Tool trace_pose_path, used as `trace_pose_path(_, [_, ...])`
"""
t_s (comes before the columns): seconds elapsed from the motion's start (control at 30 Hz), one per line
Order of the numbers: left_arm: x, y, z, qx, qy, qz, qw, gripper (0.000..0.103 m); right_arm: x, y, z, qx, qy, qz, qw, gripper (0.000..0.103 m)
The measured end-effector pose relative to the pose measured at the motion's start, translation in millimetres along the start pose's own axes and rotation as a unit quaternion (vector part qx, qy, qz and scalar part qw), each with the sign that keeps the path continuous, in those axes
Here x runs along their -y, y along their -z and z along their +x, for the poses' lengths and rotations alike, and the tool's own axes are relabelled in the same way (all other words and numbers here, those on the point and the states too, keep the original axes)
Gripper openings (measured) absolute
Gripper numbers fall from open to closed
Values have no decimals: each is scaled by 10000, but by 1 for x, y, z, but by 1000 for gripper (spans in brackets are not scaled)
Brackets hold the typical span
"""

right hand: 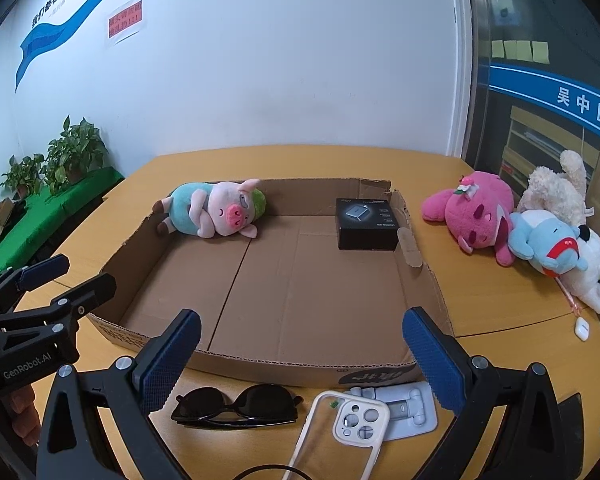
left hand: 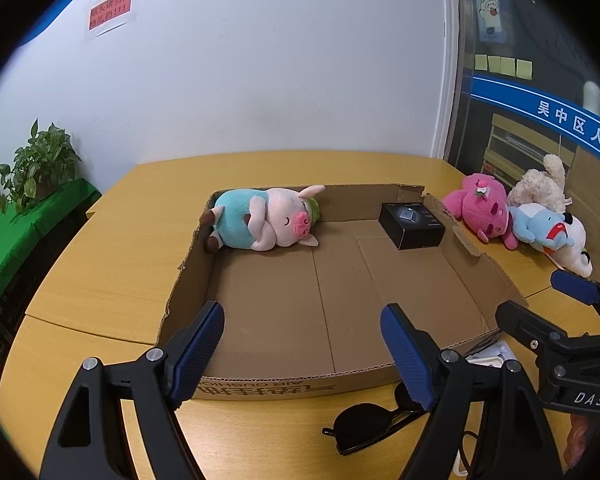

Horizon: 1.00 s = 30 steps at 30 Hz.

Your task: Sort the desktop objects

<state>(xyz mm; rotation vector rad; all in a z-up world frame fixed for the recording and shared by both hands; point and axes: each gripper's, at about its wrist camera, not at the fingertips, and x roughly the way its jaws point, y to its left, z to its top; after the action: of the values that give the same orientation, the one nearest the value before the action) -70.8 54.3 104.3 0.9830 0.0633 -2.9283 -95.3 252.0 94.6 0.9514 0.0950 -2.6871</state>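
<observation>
Fingers of left gripper (left hand: 308,344) and right gripper (right hand: 300,352) spread wide, holding nothing.
Cardboard tray (right hand: 424,280) holds plush pig (right hand: 212,212) and black box (right hand: 366,224); sunglasses (right hand: 236,404) lie just before it.

Left tool (left hand: 304,350) spread wide with nothing between its blue pads, above the near wall of a shallow cardboard box (left hand: 496,276) on the yellow bench (left hand: 100,272). Inside the box, a plush pig (left hand: 264,222) lying on its side against the far left corner, and a black carton (left hand: 412,224) near the far right wall. Black sunglasses (left hand: 372,420) folded on the bench just before the box. Right tool (left hand: 540,302) at the right edge, also spread. Beyond the box's right wall, a pink plush (left hand: 482,208), a cream plush (left hand: 540,188) and a blue-and-white plush (left hand: 552,236) heaped together. Potted plants (left hand: 32,164) at far left.
</observation>
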Motion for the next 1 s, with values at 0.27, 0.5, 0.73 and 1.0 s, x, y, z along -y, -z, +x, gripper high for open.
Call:
trace_pose_path(0.27, [-3,5,5,-63,112,-43,9999,81,-2,3,4,-96,73,-62,9999,102])
trace_pose_path(0.5, [-5,12,10,-210,221,-73,9995,81,-4,5,4,-106,109,-110,9998,102])
trace_pose_path(0.73, [-7,20,10,-305,423,-117,9986,81,5,22,7,-310,3,-49,9995,102])
trace_pose_path(1.0, [0,53,18,-792,850,40,9932,81,50,77,9,-1000,-251,308,9942,96])
